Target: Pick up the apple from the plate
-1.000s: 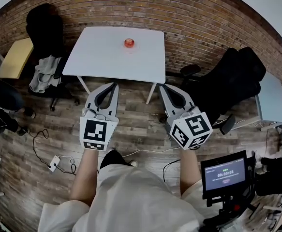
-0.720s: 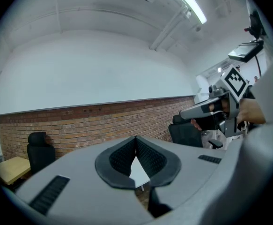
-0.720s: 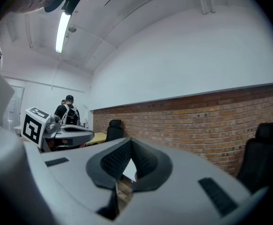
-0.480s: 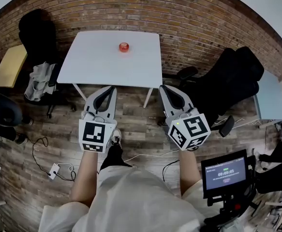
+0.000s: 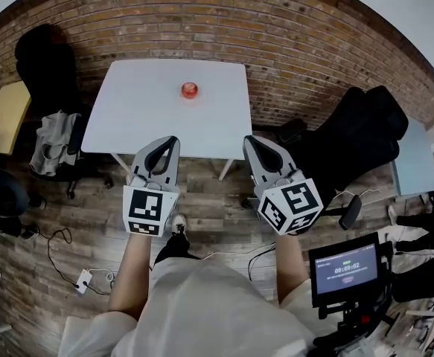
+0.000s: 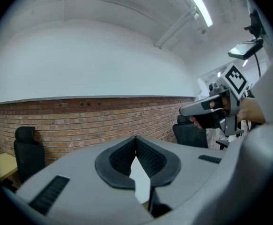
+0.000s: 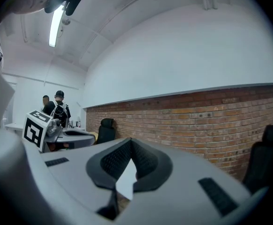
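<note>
A red apple (image 5: 190,89) sits on a small dish, hard to make out, at the far middle of the white table (image 5: 135,117) in the head view. My left gripper (image 5: 171,140) and right gripper (image 5: 249,140) are held side by side over the wooden floor, pointing level at the table's near edge and well short of the apple. Both are shut with nothing between the pads. In the left gripper view the closed jaws (image 6: 136,140) face a brick wall, with the right gripper (image 6: 206,109) off to the side. The right gripper view shows its closed jaws (image 7: 130,142) and no apple.
Black office chairs stand left (image 5: 42,58) and right (image 5: 362,129) of the table, one carrying grey clothes (image 5: 53,143). A yellow side table (image 5: 4,117) is at the far left. A small screen (image 5: 347,268) stands at lower right, and cables (image 5: 68,262) lie on the floor.
The table and apple have slid lower and nearer in the head view as the person stepped towards them. Both grippers now reach close to the table's near edge, still shut.
</note>
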{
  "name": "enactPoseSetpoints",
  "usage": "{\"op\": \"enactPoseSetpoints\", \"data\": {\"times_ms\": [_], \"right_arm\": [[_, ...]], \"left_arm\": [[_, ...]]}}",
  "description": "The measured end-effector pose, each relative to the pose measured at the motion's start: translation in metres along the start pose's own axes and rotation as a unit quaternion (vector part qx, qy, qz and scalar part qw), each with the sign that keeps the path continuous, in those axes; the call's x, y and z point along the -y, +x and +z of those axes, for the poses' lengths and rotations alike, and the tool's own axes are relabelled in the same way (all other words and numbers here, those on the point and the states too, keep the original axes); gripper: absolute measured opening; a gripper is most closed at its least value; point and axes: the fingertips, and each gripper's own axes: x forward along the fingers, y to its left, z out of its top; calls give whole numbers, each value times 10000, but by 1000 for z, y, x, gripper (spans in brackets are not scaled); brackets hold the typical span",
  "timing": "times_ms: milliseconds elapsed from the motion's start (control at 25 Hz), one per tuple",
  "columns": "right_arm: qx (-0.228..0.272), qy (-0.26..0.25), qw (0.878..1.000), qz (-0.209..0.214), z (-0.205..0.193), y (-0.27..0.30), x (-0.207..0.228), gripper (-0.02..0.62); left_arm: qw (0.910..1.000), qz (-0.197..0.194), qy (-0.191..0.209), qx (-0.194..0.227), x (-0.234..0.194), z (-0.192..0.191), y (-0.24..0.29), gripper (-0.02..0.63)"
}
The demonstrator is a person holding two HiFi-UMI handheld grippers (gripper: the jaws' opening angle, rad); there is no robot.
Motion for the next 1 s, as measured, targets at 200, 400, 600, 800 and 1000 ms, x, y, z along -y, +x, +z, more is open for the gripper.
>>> {"op": "enactPoseSetpoints", "data": {"times_ms": [200,400,600,800,1000], "right_arm": [[-41,-6,10000,-78,8,44,15,3],[-72,8,9999,-135,12,78,24,3],[-117,27,9997,-208,12,101,33,3],[-157,61,9994,-303,13,122,42,3],[-191,68,9993,-302,12,143,46,3]], "left_arm": [[10000,-74,-3,5,-33,1,36,6],[9999,-144,-34,-14,-60,-2,63,6],[9997,-249,-47,-27,-76,-5,84,6],[9994,-335,-70,-62,-91,-9,101,6],[9992,-363,-91,-128,-107,-15,116,6]]}}
